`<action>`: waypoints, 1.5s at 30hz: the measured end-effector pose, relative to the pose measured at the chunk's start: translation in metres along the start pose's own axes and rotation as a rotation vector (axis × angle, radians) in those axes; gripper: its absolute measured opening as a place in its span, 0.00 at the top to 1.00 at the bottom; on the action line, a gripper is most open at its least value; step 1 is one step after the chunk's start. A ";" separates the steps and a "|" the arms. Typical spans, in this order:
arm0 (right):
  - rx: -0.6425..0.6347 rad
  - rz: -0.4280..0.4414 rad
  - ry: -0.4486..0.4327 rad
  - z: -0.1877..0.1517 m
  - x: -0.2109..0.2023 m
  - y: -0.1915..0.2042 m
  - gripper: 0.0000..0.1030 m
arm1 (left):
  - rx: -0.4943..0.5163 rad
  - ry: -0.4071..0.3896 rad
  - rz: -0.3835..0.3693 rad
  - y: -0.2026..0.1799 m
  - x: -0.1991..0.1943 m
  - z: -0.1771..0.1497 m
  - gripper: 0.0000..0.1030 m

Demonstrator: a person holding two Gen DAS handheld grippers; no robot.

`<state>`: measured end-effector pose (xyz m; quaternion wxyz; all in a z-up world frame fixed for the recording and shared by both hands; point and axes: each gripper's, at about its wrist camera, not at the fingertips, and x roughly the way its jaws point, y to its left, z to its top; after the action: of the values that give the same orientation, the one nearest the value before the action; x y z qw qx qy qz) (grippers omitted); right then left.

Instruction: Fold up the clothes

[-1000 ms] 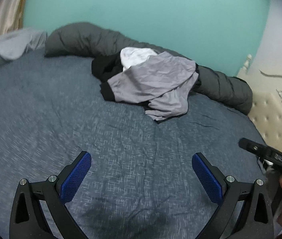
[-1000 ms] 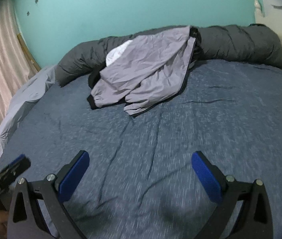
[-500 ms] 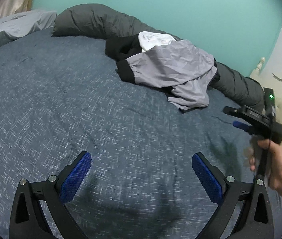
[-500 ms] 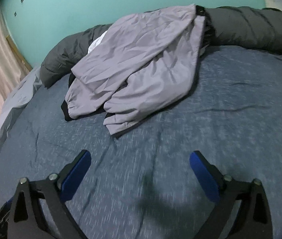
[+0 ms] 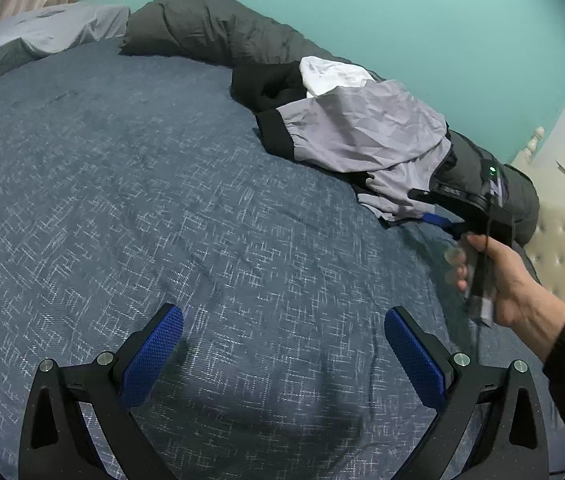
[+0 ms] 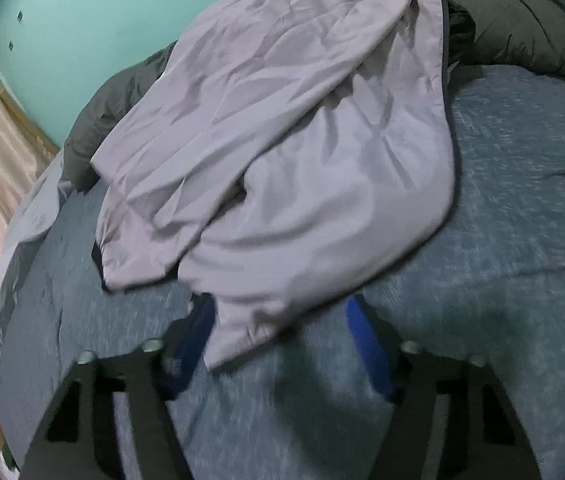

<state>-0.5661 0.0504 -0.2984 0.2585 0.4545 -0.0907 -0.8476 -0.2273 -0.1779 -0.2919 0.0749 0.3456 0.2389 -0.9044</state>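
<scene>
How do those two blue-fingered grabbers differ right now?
The left gripper is wide open over bare blue bedspread, with nothing between its fingers. The right gripper is narrower and closing, with the grey jacket hem between its fingers, pads not yet pressing. Both have black frames and blue textured pads and point down at the bed.

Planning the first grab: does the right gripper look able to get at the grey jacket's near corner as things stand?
Probably yes: the right tongs are closing around the grey jacket's near corner, which lies between the pads with nothing covering it.
</scene>
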 end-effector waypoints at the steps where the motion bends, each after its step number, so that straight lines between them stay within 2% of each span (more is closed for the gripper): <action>1: 0.002 -0.005 0.003 0.003 0.006 0.002 0.53 | 0.004 0.001 0.002 0.000 0.000 -0.001 0.00; 3: 0.004 -0.019 0.013 0.007 0.017 0.004 0.63 | 0.013 0.004 0.003 0.000 0.002 -0.001 0.00; 4: 0.010 -0.028 0.022 0.009 0.022 0.004 0.74 | 0.013 0.007 0.002 0.001 0.003 -0.002 0.00; 6: 0.016 -0.026 0.008 0.011 0.022 0.002 0.88 | 0.011 0.006 0.003 0.002 0.003 -0.003 0.00; 9: -0.007 -0.016 0.003 0.009 0.015 0.004 0.95 | 0.007 0.002 -0.001 0.003 0.001 -0.001 0.00; 16: -0.107 0.029 0.004 -0.023 -0.034 0.020 0.97 | 0.002 -0.028 -0.014 0.002 -0.012 0.002 0.00; 19: -0.166 0.069 0.052 -0.057 -0.058 0.029 0.97 | 0.008 -0.035 -0.022 -0.001 -0.016 0.003 0.00; 24: -0.197 0.131 0.214 -0.121 -0.088 0.028 0.97 | 0.007 -0.038 -0.032 -0.003 -0.020 0.004 0.00; 27: -0.157 0.163 0.190 -0.134 -0.112 0.014 0.97 | 0.010 -0.040 -0.042 -0.005 -0.022 0.005 0.00; 30: -0.135 0.134 0.090 -0.122 -0.133 0.000 0.94 | 0.019 -0.040 -0.049 -0.007 -0.022 0.004 0.00; 32: -0.080 0.103 0.010 -0.107 -0.143 -0.014 0.68 | 0.025 -0.036 -0.050 -0.008 -0.022 0.003 0.00; 33: -0.051 0.070 -0.029 -0.099 -0.145 -0.022 0.41 | 0.025 -0.034 -0.050 -0.008 -0.021 0.002 0.00; 34: -0.032 0.052 -0.048 -0.093 -0.144 -0.028 0.34 | 0.026 -0.032 -0.050 -0.008 -0.020 0.002 0.00; 39: 0.080 -0.022 -0.013 -0.070 -0.105 -0.061 0.34 | 0.026 -0.029 -0.042 -0.005 -0.015 0.002 0.00; 41: 0.126 -0.004 -0.004 -0.067 -0.090 -0.069 0.34 | 0.026 -0.027 -0.040 -0.003 -0.014 0.002 0.00; 45: 0.073 0.031 0.049 -0.064 -0.055 -0.039 0.35 | 0.029 -0.012 -0.033 -0.002 -0.008 0.001 0.00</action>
<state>-0.5026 0.1174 -0.3109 0.2568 0.4830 -0.1222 -0.8281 -0.2224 -0.1770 -0.2847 0.0566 0.3371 0.2308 -0.9110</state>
